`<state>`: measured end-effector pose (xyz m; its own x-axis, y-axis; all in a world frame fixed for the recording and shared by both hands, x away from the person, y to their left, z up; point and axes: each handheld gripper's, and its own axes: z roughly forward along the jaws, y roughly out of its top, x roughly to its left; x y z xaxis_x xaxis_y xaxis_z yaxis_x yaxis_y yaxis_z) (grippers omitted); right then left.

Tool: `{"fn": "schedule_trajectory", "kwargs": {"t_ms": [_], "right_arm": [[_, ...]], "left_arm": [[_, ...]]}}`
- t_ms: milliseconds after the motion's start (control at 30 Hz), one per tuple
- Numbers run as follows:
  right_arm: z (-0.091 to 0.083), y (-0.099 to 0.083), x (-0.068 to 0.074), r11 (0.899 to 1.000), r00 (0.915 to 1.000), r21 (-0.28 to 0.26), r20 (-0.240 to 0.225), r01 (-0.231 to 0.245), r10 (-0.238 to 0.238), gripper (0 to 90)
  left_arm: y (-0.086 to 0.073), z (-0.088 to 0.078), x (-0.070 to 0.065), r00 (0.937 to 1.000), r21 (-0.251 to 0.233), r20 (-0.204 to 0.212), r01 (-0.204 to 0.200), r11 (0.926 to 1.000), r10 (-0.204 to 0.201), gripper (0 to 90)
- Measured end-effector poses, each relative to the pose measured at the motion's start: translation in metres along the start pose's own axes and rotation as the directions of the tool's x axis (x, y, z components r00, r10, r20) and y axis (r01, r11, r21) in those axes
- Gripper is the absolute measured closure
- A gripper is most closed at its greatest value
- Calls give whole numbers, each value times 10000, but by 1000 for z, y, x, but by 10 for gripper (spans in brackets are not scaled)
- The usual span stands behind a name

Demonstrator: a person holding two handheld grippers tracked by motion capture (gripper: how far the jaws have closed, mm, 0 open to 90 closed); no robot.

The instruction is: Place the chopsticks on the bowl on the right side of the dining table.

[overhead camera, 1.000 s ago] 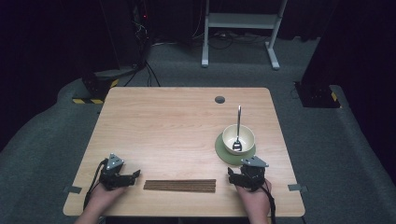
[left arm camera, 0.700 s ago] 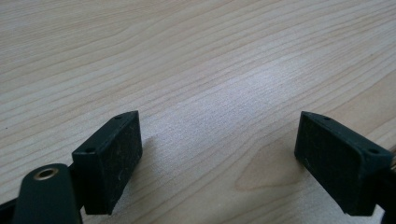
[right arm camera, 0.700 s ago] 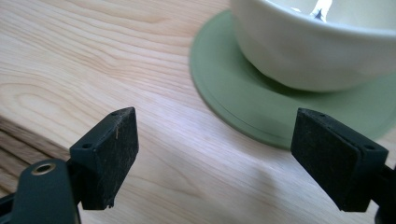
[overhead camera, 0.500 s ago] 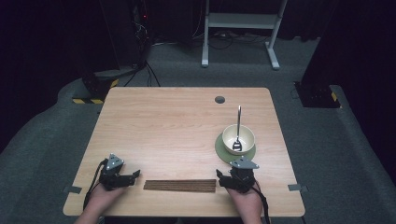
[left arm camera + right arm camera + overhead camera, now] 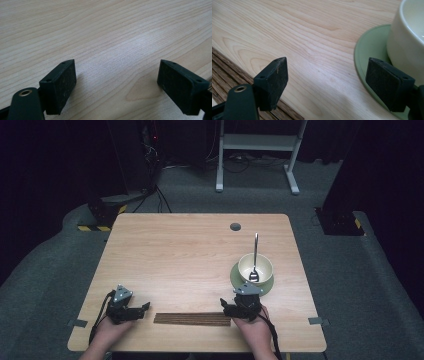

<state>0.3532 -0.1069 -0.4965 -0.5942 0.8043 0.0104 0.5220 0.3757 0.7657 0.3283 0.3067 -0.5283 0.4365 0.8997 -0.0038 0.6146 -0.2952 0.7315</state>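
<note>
We see a dark slatted mat (image 5: 192, 319), long and narrow, lying flat along the near edge of the table (image 5: 175, 250). Its right end sits just beside our right gripper (image 5: 231, 307), whose jaws stand wide with nothing between them, having just closed a little. Right of that gripper, a cream bowl (image 5: 255, 268) with a spoon (image 5: 255, 255) rests on a green saucer (image 5: 239, 279). Our left gripper (image 5: 140, 309), jaws wide and empty, lies near the mat's left end.

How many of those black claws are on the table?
2. The left claw sits near the front left of the table, the right claw at the front right, between the dark slatted mat and the green saucer.
</note>
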Motion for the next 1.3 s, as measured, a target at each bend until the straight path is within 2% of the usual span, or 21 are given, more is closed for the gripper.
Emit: {"fn": "schedule_trajectory", "kwargs": {"t_ms": [67, 200, 233, 333, 400, 700, 833, 967, 1300], "right_arm": [[1, 1, 2, 9999, 9995, 67, -275, -157, 159, 213], [0, -2, 8, 9999, 9973, 170, -739, 4, 9, 246], [-1, -5, 11, 9998, 9946, 216, -1038, -7, 29, 288], [0, -9, 15, 9988, 9914, 471, -1305, 152, -89, 355], [0, -10, 16, 9986, 9884, 532, -1520, 71, 11, 387], [5, -15, 19, 9944, 9910, 984, -1310, 398, -267, 420], [6, -16, 20, 9940, 9915, 982, -1247, 492, -367, 438], [8, -16, 21, 9925, 9897, 1066, -1355, 601, -454, 457], [11, -14, 19, 9935, 9920, 1034, -1216, 465, -338, 479]], "left_arm": [[0, 0, 0, 10000, -6, -4, 14, 10000, -14, 153], [0, 0, 0, 10000, -2, -24, 9, 10000, -9, 153], [0, 0, 0, 10000, -4, 10, 1, 10000, -1, 153], [0, 0, 0, 10000, -4, -3, 8, 10000, -8, 152], [0, 0, 0, 10000, -4, -5, 9, 10000, -9, 153], [1, 1, 1, 9999, 2, 96, -43, 10000, 43, 152], [1, 1, 1, 9999, 3, 99, -47, 10000, 47, 152], [1, 1, 1, 9999, -5, 106, -64, 10000, 64, 153], [1, 1, 1, 9999, -9, 107, -61, 10000, 61, 154]]}}
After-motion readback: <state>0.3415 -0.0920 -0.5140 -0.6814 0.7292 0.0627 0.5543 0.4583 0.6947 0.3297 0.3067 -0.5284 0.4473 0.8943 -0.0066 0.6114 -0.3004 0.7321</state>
